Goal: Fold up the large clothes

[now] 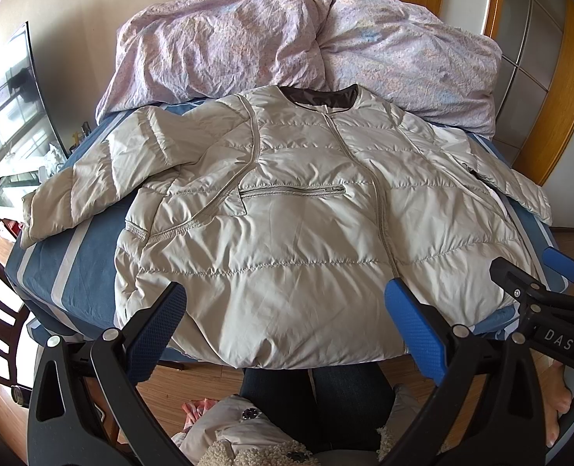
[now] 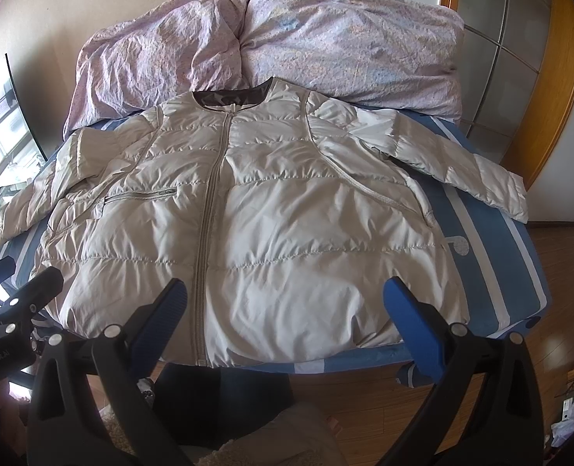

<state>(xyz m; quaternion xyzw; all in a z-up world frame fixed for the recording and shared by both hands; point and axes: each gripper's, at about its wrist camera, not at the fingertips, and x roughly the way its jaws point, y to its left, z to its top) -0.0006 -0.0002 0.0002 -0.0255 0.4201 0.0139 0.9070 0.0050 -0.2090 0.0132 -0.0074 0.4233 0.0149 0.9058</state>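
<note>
On bed (image 1: 73, 272): jacket (image 1: 306, 233) flat, zipped, unfolded. Left gripper (image 1: 285, 324), right gripper (image 2: 285, 322) both spread wide, holding nothing. Best pinch sleeve cuffs first, fold inward evenly.

My left gripper (image 1: 285, 314) has black triangular arms with silver screws and blue textured pads (image 1: 415, 318). My right gripper (image 2: 285, 312) matches it; beside it, the other unit's black body reads "GenRobot.AI". Below it show my dark jeans (image 2: 224, 400).
</note>
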